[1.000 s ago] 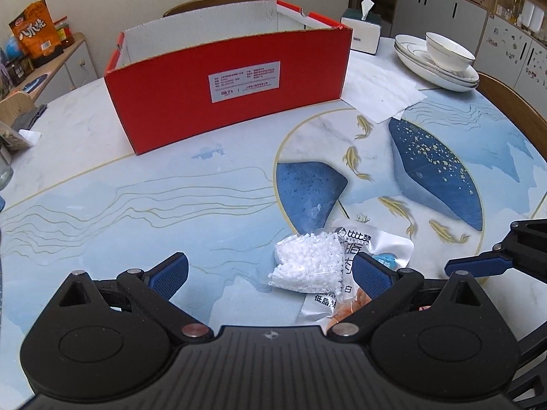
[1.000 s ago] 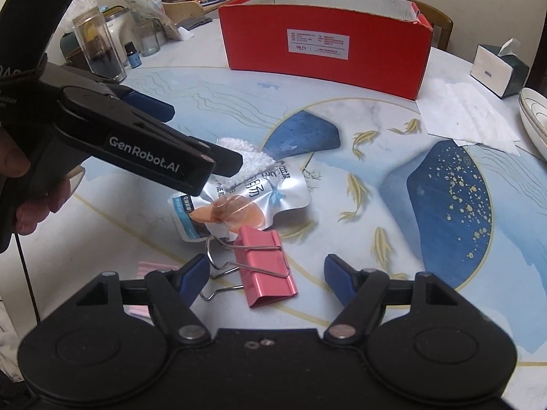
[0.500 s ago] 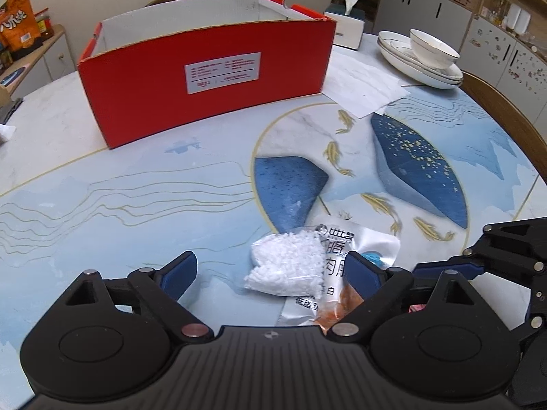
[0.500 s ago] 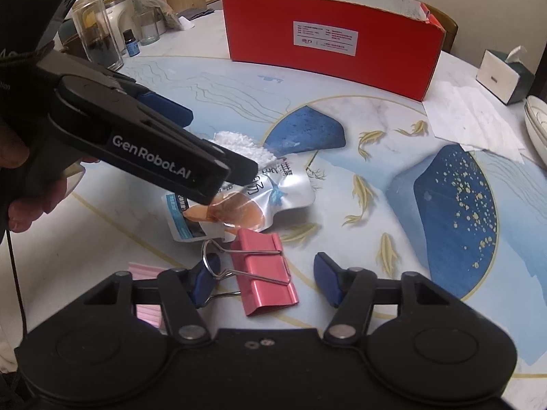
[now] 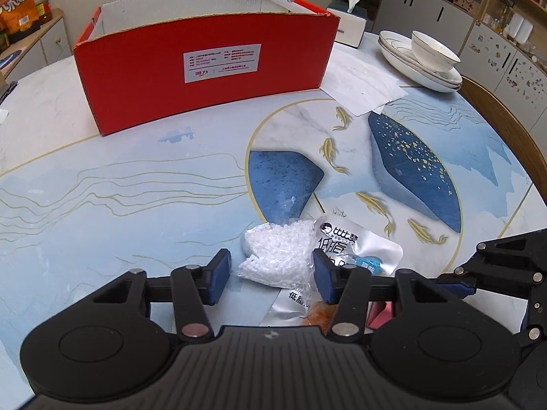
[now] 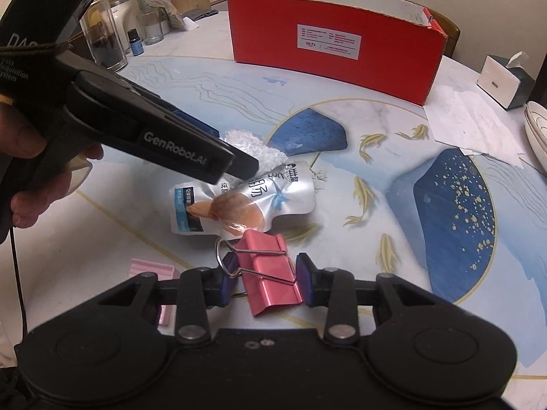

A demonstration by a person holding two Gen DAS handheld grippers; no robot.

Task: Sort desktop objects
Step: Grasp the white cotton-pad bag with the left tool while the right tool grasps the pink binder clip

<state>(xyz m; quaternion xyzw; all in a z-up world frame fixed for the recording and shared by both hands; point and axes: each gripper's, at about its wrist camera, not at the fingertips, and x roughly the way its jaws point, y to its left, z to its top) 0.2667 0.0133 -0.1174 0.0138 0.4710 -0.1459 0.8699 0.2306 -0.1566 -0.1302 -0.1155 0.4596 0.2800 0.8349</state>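
Left gripper [image 5: 270, 275], pointed steeply down at the desk, its jaws closing around a small clear bag of white plastic pellets [image 5: 278, 256]; the bag sits between the blue pads [image 5: 218, 273], the right pad at its edge, the left pad seemingly a little short of it, so no firm grasp yet. The bag lies partly over a silver foil snack pouch with printed characters [image 5: 359, 246], which probably explains the narrow, side-on approach: only the bag is to be pinched.

Right gripper [image 6: 265, 278], likewise angled down, its jaws closing on a pink metal binder clip with wire handles [image 6: 270, 273]; the pads flank the clip's body and appear just touching it, though a true clamp cannot be confirmed. A pink ridged block [image 6: 152, 270] lies just beside it.

Beyond, an open red cardboard box with a white label [image 5: 205, 68] stands well apart on the marbled, fish-patterned desk [image 5: 102, 205], the likely destination. Behind it: a tissue box [image 5: 352, 24], stacked white dishes [image 5: 424, 61].
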